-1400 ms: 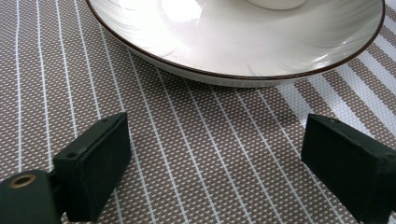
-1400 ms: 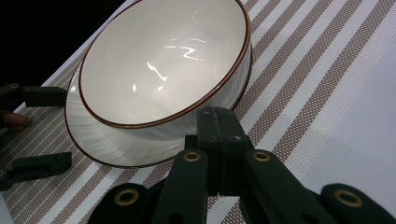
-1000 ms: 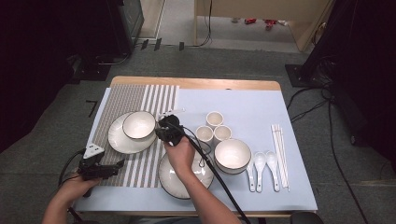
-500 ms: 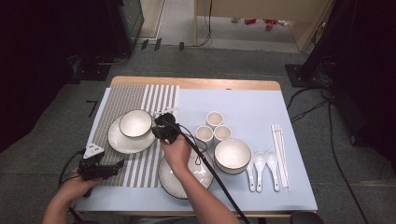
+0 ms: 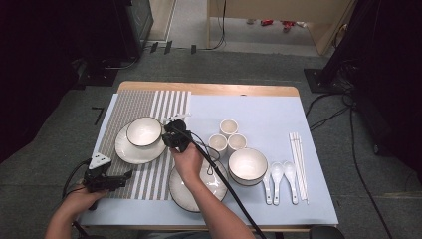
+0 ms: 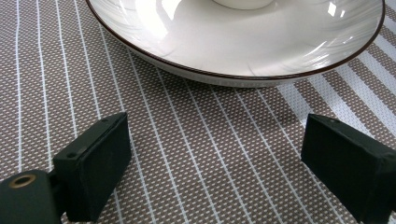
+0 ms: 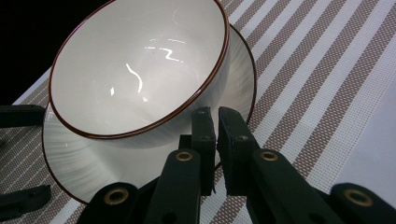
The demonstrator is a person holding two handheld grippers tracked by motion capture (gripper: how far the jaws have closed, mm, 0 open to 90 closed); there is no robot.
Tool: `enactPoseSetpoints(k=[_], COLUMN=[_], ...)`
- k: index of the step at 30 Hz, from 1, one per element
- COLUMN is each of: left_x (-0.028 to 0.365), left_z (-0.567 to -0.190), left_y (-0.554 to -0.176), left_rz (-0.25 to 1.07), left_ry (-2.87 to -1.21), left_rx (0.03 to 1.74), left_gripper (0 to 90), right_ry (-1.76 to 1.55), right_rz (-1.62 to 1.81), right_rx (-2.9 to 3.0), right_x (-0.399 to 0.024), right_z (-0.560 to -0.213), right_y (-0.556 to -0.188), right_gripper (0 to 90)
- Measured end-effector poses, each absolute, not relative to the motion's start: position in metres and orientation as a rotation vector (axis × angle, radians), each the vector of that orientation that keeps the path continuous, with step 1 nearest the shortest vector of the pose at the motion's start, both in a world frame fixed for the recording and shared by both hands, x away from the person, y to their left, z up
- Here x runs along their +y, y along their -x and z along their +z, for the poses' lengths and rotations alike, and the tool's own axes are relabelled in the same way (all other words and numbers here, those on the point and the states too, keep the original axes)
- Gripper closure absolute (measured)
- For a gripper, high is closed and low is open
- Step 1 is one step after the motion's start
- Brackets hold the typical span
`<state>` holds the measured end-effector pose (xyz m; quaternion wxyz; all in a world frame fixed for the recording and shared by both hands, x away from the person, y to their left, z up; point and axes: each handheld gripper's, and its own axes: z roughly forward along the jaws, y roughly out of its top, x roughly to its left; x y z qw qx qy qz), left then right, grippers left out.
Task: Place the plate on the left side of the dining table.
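**A:** What does the high view show?

**B:** A table with a pale blue cloth and a brown-and-white striped woven placemat (image 5: 149, 164) at its left. On the mat sits a white ceramic plate with a dark rim (image 5: 130, 149), and in it a white glazed ceramic bowl with a thin brown rim (image 5: 144, 131). The right gripper (image 5: 168, 134) sits just beside the bowl's right edge. The left gripper (image 5: 122, 176) rests low on the mat, nearer the person, apart from the plate.

**A:** And the left gripper view?

**B:** Its two black jaws stand wide apart over bare mat (image 6: 201, 154), holding nothing. The plate's rim (image 6: 243, 79) lies just ahead of them.

**A:** The right gripper view?

**B:** The jaws of the right gripper (image 7: 215, 122) are drawn together to a narrow slit. They sit at the bowl's (image 7: 140, 70) outer wall, where it meets the plate (image 7: 84, 163). I cannot tell whether they pinch the plate's edge or merely rest against it; nothing shows between them.

**A:** How would the bowl handle?

**B:** By my judgement it is rigid, fairly heavy for its size, glossy and so slippery, and breakable if knocked or dropped. The best hold looks to be the rim, one jaw inside and one outside, squeezed firmly. It sits loose on the plate, so a push could slide it.
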<state>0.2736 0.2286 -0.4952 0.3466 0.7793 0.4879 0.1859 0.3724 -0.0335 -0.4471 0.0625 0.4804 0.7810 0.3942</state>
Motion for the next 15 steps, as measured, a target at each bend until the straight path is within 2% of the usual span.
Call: enactPoseSetpoints(k=[15], left_x=[0.2287], left_z=[-0.4951], left_y=[-0.2736], left_rz=[0.481], left_ry=[-2.023], left_rx=[1.266], left_gripper=[8.5], right_ry=[-1.44], right_rz=[1.197], right_rx=[2.361], right_x=[-0.0338], right_z=[-0.4459], right_y=[-0.3726], right_gripper=[76.3])
